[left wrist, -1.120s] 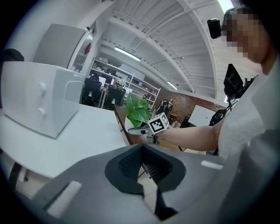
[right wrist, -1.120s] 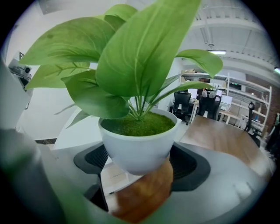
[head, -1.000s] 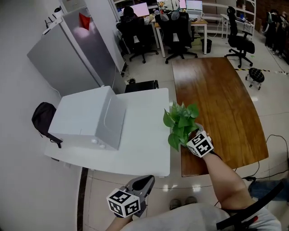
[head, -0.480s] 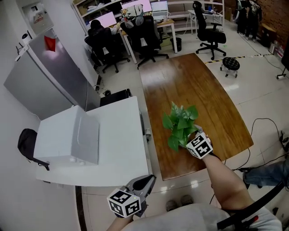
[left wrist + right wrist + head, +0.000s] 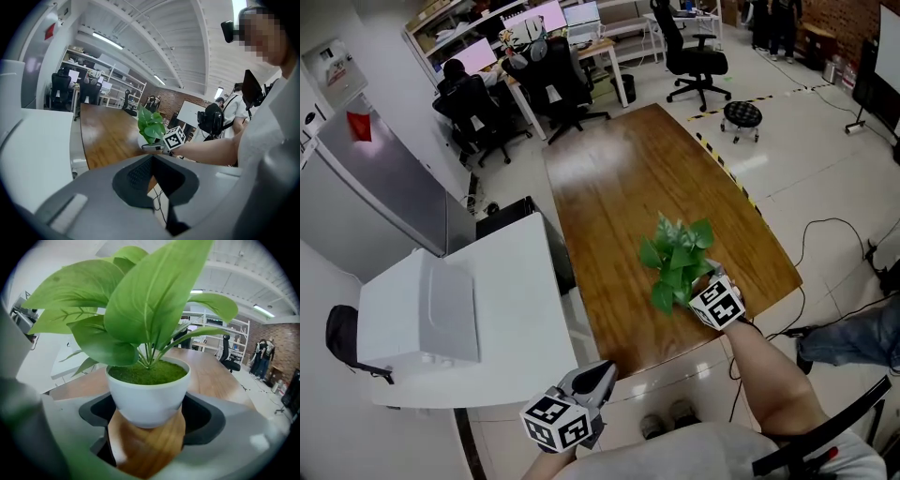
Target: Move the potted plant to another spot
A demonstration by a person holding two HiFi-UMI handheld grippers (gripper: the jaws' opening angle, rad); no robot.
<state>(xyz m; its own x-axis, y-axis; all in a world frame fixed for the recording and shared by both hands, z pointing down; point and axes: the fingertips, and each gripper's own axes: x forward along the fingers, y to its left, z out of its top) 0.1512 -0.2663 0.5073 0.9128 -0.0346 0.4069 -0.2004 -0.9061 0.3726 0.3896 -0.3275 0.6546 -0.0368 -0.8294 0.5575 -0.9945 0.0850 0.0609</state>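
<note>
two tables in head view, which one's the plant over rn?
The brown wooden table, right of the white table. The potted plant, clamped in the right gripper, is over its near end.

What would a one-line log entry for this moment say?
right claw: gripping white-potted green leafy plant | place: over brown wooden table | left claw: shut, empty

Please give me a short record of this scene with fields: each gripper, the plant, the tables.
right gripper: jaws closed on the white pot of the potted plant
left gripper: jaws together, nothing between them
potted plant: upright, held over the near end of the wooden table
white table: left of the wooden table, a white box on it
</note>
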